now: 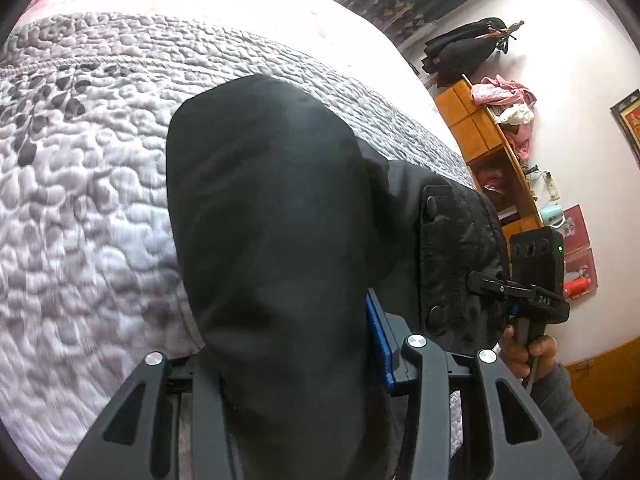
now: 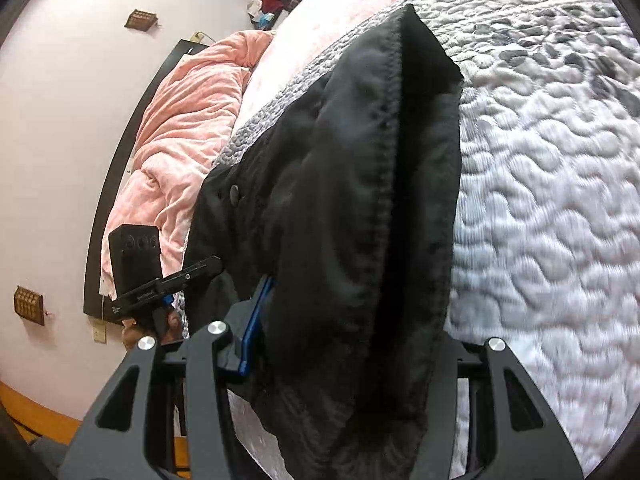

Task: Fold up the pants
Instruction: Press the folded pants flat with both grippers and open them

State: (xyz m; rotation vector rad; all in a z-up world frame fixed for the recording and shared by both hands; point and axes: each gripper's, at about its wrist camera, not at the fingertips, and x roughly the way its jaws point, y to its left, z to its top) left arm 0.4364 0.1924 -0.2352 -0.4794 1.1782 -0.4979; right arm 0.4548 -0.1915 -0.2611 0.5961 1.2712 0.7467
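Observation:
Black pants (image 1: 272,208) hang folded over my left gripper (image 1: 296,344), covering most of its fingers; one blue pad (image 1: 378,336) presses against the cloth. To the right, a hand holds my right gripper (image 1: 496,286), clamped on the pants' buttoned pocket edge. In the right wrist view the pants (image 2: 360,200) drape in a bunch over my right gripper (image 2: 344,332), whose blue pad (image 2: 252,320) is against the fabric. At the left, my left gripper (image 2: 196,272) bites the same garment. The pants are lifted above the grey quilted bedspread (image 1: 80,184).
The quilted bedspread (image 2: 540,200) fills the space under and beyond the pants. A pink blanket (image 2: 180,132) lies bunched along the dark headboard (image 2: 116,168). A wooden shelf (image 1: 480,132) with piled clothes stands by the wall at the bed's edge.

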